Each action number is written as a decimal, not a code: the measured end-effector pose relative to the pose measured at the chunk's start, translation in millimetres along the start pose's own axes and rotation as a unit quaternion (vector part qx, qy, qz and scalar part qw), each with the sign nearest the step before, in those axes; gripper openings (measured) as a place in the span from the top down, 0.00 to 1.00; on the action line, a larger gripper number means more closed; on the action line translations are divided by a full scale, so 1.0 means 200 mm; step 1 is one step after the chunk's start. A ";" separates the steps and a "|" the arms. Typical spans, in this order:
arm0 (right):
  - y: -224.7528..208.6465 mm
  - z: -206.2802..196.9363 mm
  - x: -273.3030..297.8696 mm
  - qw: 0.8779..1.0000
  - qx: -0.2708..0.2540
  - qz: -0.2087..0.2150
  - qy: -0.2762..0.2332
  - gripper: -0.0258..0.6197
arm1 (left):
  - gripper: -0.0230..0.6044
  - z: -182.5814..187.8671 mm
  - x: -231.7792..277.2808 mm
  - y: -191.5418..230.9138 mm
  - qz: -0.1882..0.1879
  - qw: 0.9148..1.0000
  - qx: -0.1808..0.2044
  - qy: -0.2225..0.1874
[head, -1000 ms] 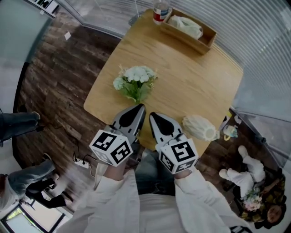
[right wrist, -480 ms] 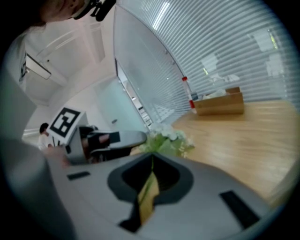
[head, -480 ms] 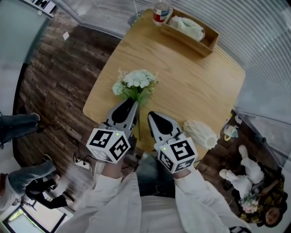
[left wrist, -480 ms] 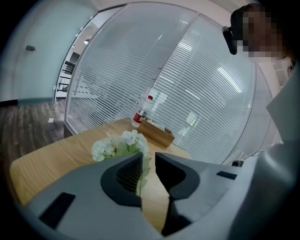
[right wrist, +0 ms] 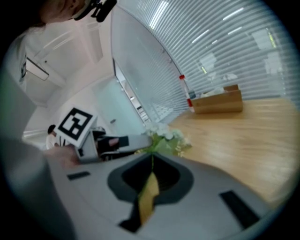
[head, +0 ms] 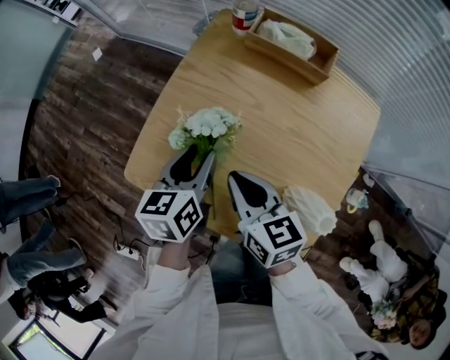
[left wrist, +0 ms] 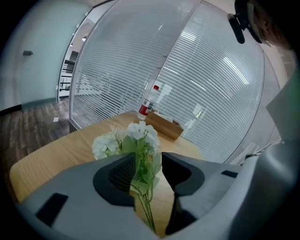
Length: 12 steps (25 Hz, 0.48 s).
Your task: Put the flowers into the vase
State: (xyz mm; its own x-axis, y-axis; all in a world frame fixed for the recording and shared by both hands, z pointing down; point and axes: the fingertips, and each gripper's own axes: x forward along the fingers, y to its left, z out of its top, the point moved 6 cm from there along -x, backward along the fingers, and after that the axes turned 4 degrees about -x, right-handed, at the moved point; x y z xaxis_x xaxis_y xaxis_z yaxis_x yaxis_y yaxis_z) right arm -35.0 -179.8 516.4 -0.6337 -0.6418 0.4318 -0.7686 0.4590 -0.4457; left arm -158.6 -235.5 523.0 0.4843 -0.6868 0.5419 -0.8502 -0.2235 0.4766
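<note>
A bunch of white flowers (head: 205,126) with green stems lies on the wooden table (head: 295,133). My left gripper (head: 198,155) reaches over the stems; its jaws have just been opening and stand apart. In the left gripper view the stems (left wrist: 146,197) run between the two fingers without the pads pressing on them, and the flowers (left wrist: 136,138) rise just past the tips. My right gripper (head: 239,184) is shut and empty beside it, its tips (right wrist: 151,161) meeting. A white ribbed vase (head: 309,209) lies on its side right of the right gripper, near the table's edge.
A wooden tray (head: 320,65) with white tissue sits at the table's far end, a bottle (head: 242,15) beside it. A glass wall with blinds (head: 415,63) runs behind. Stuffed toys (head: 376,271) lie on the floor at right. People's legs (head: 28,193) show at left.
My left gripper has moved forward and down onto the flower stems, and its jaws have gone from shut to open. The right gripper has stayed put.
</note>
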 end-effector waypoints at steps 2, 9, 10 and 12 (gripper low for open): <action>-0.01 0.00 0.01 1.000 0.002 -0.002 0.000 0.94 | 0.70 -0.01 0.01 0.01 0.005 1.000 -0.004 0.004; 0.00 0.00 0.03 1.000 0.010 0.011 0.002 0.94 | 0.70 -0.06 0.06 0.10 0.032 0.999 -0.018 0.026; 0.00 0.00 0.03 1.000 0.012 0.014 0.000 0.94 | 0.70 -0.06 0.07 0.11 0.033 0.999 -0.019 0.031; 0.00 0.00 0.03 1.000 0.014 0.014 0.000 0.94 | 0.70 -0.07 0.09 0.11 0.036 0.998 -0.017 0.038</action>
State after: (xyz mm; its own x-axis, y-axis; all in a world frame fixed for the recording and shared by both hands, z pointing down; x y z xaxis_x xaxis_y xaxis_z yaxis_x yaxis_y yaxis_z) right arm -39.1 -183.7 520.2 -0.6554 -0.6291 0.4180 -0.7474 0.4601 -0.4793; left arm -166.4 -242.7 553.9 0.4377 -0.6456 0.6259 -0.8766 -0.1515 0.4567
